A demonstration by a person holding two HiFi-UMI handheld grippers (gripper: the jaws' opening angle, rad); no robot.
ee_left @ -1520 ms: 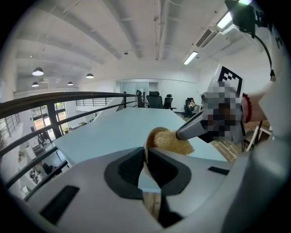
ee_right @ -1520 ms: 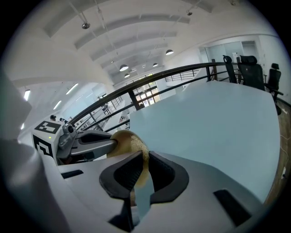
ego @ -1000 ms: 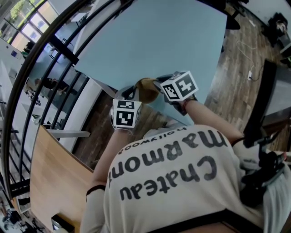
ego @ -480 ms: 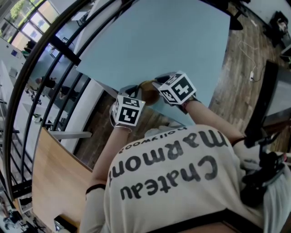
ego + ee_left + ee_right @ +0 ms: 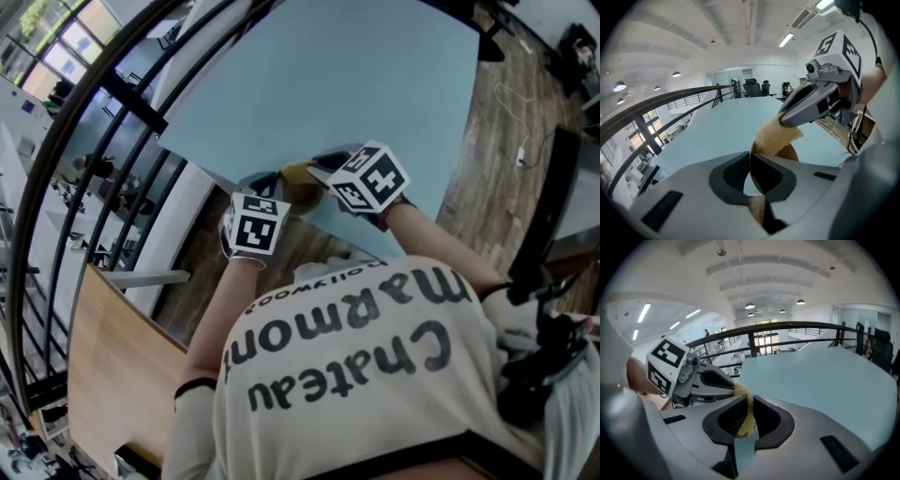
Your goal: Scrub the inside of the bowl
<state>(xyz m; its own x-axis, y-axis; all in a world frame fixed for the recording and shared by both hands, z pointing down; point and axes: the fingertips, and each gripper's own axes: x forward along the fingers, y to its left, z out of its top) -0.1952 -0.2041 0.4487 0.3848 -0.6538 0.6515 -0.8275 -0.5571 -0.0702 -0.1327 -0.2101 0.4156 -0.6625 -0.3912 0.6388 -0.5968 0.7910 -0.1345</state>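
Observation:
A brown bowl [image 5: 306, 195] hangs tilted over the near corner of the light blue table [image 5: 328, 84]. My left gripper [image 5: 273, 185] is shut on its thin rim [image 5: 758, 206]. Its jaws have just been closing, with the rim between them. My right gripper [image 5: 316, 166] is shut on a yellow sponge [image 5: 746, 420]. In the left gripper view the sponge [image 5: 774, 139] pokes from the right gripper [image 5: 783, 119] down against the bowl [image 5: 791, 153]. In the right gripper view the left gripper [image 5: 730, 389] stands close at the left, its tip by the sponge. Most of the bowl is hidden behind the grippers.
The table runs far ahead, with office chairs [image 5: 754, 87] at its far end. A dark curved railing [image 5: 122, 103] borders its left side. Wooden floor [image 5: 506, 141] with cables lies to the right. The person's shirt [image 5: 375, 375] fills the lower head view.
Both grippers have drifted slightly up the picture together with the bowl and the sponge. The right gripper's marker cube has rolled a little.

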